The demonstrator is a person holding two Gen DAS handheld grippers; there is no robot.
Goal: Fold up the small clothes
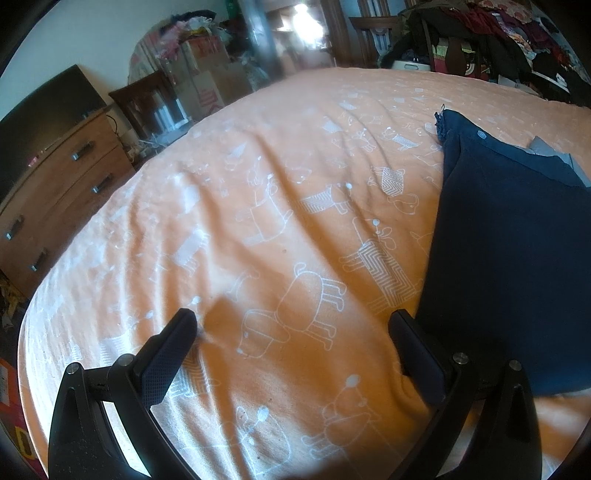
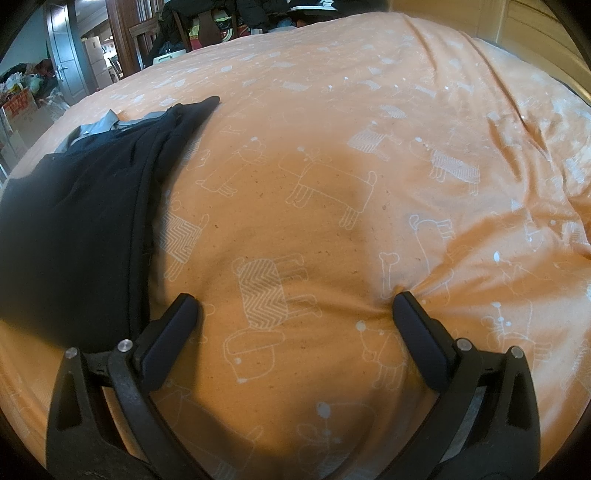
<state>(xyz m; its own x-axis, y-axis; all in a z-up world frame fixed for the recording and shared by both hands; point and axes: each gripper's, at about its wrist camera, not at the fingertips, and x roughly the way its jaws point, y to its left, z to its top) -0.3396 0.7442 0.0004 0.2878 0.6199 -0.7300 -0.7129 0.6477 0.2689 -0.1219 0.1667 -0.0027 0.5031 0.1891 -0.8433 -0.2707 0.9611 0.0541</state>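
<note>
**Ana:** Left wrist view first: what can't you make out?

**Ben:** The dark navy garment (image 1: pixel 509 236) runs off the right edge of the frame, so its full shape is hidden. A grey piece (image 1: pixel 554 155) peeks from under its far edge; whether it is a lining or a separate item, I cannot tell. The far end of the room is blurred: a pile of clothes (image 1: pixel 498 33) and a wooden dresser (image 1: pixel 59 192) are all I can name.

**Ana:** And the right wrist view?

**Ben:** There the same garment (image 2: pixel 74 221) lies on the left, cut off by the frame edge, flat on the orange bedspread (image 2: pixel 332 129) with its white animal outlines.

**Ana:** The grippers?

**Ben:** The left hand-held gripper (image 1: pixel 291 325) is spread wide and holds nothing. Its right finger lies just beside the garment's near edge; contact is unclear. Its left finger is over bare bedspread.

**Ana:** The right one?

**Ben:** The right hand-held gripper (image 2: pixel 295 306) is also spread wide and empty. Both fingertips press into the bedspread, which puckers at the right tip. Its left finger is just beside the garment's edge.
</note>
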